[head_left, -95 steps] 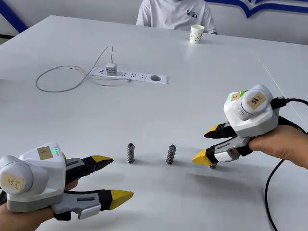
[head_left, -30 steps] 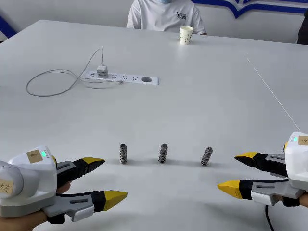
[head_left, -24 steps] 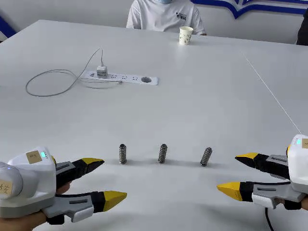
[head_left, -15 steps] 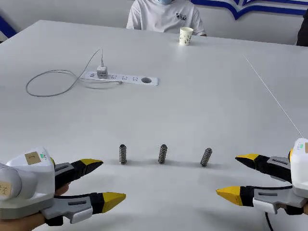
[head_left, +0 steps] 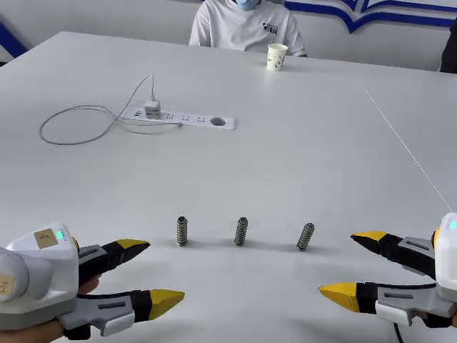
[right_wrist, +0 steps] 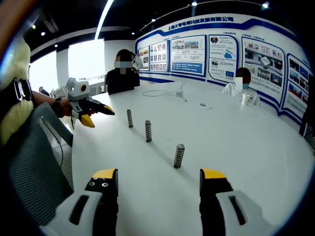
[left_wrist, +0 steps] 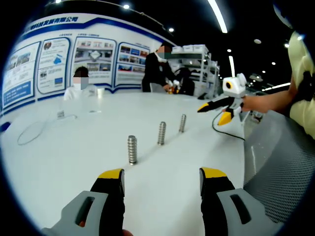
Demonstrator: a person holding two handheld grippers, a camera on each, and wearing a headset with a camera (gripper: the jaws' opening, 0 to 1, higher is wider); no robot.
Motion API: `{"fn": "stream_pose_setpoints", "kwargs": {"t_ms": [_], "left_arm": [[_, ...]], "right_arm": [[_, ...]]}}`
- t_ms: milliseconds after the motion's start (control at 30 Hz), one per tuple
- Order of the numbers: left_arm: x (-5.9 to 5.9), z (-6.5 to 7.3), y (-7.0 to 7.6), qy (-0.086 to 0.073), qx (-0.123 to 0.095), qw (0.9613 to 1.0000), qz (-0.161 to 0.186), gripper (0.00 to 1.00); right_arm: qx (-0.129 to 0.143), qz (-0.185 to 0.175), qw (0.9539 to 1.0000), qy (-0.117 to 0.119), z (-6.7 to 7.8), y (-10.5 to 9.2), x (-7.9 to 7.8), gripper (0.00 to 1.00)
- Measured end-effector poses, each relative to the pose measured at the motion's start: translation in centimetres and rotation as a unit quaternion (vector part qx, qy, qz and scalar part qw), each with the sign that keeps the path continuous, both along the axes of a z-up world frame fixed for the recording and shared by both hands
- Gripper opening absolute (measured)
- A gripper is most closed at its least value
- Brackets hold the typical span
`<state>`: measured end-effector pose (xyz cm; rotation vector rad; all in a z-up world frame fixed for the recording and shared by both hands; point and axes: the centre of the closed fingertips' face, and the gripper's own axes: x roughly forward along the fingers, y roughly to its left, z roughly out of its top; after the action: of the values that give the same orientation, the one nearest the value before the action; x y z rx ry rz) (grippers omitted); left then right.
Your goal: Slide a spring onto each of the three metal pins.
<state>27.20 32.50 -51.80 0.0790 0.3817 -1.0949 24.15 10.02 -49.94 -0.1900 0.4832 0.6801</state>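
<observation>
3 springs (head_left: 241, 231) in row, btwn L gripper (head_left: 161, 270), R gripper (head_left: 337, 263), jaws apart

Three upright springs (head_left: 241, 231), evenly rowed

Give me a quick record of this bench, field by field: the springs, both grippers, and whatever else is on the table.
springs: three, standing in a row; left spring, middle spring, right spring leaning slightly
pins: mostly hidden inside the springs
left hand-held gripper: open, empty, apart from the left spring
right hand-held gripper: open, empty, apart from the right spring
table: white
other items: power strip with cable, paper cup
far side: a person seated
</observation>
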Motion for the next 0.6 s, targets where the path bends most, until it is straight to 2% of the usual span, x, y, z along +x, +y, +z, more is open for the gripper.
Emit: {"fn": "stream_pose_setpoints", "kwargs": {"t_ms": [600], "left_arm": [[0.25,0.04,0.45,0.0,-0.001,1.0,0.008,0.63]], "right_arm": [[0.006,-0.003,1.0,0.004,-0.13,0.16,-0.04,0.69]]}}
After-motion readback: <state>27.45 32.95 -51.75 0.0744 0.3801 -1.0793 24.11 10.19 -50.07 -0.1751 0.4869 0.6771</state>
